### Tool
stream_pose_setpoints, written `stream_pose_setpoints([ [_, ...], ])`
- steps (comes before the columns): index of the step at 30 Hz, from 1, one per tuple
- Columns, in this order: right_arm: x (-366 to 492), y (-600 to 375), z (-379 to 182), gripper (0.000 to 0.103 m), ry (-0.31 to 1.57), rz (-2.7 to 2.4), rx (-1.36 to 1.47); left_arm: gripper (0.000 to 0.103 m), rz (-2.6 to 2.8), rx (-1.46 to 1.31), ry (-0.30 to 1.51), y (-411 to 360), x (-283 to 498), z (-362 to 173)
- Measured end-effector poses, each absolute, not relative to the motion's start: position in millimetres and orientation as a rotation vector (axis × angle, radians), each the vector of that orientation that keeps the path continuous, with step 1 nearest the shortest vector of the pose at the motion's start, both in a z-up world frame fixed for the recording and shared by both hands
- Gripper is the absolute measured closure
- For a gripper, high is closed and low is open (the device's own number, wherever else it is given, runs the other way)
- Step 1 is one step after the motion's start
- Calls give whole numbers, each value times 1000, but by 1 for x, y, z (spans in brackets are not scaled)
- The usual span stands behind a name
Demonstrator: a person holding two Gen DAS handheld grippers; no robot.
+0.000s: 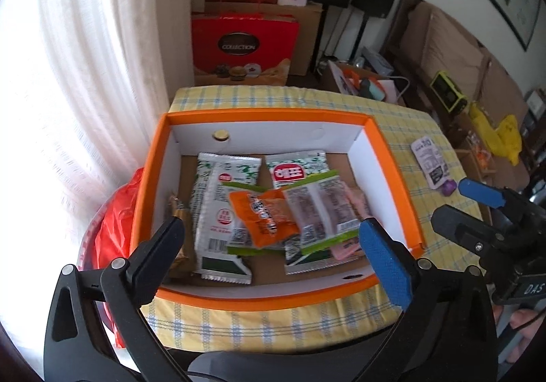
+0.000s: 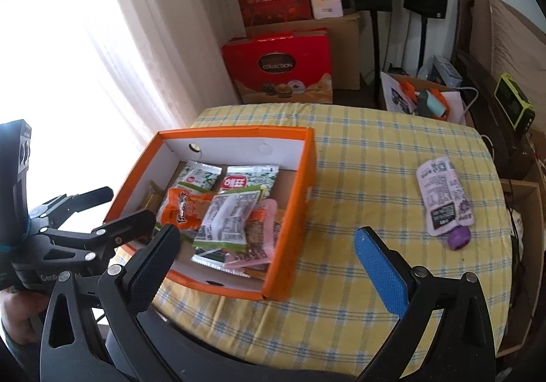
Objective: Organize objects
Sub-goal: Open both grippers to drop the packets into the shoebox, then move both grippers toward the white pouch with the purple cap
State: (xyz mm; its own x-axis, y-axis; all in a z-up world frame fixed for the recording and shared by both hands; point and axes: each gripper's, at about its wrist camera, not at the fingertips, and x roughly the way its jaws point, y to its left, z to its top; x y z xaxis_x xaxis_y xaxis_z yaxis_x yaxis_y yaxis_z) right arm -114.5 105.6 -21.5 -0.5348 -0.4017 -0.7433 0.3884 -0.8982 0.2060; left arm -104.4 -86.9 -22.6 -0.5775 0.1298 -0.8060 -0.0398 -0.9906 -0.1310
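The orange box (image 1: 392, 157) sits on the yellow checked tabletop (image 2: 358, 157) and serves as the landmark. Inside it lie two green-and-white seaweed packets (image 1: 221, 208) along the back, with an orange snack packet (image 1: 266, 215) and a clear green-edged packet (image 1: 320, 211) piled over them toward the front; a pink packet (image 2: 262, 238) lies beneath these at the near right corner. Well to the right of the box, a pale purple pouch (image 2: 442, 197) with a purple cap lies alone on the cloth. The left claw (image 1: 269, 245) hangs over the box's near edge, spread wide with nothing between its fingers. The right claw (image 2: 266, 255) is just right of the box's near corner, likewise spread and empty.
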Motion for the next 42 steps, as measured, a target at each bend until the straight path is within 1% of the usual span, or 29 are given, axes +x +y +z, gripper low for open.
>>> stream_pose_setpoints([
  [6, -114, 122, -17, 0, -39, -2443, 1170, 0, 2688, -1373, -100, -69, -101, -19],
  [18, -109, 163, -11, 0, -20, -2548, 1165, 0, 2633, -1337, -138, -30, -108, -8],
  [25, -113, 196, -13, 0, -80, -2589, 1178, 0, 2555, -1327, -155, 5, -119, -9],
  [38, -130, 258, -29, 0, -173, -2662, 1225, 0, 2492, -1310, -60, 73, -137, -15],
  [40, -134, 271, -34, 0, -219, -2673, 1235, 0, 2480, -1310, -75, 83, -141, -18],
  [42, -140, 287, -39, 0, -308, -2654, 1249, 0, 2460, -1314, -108, 92, -147, -21],
])
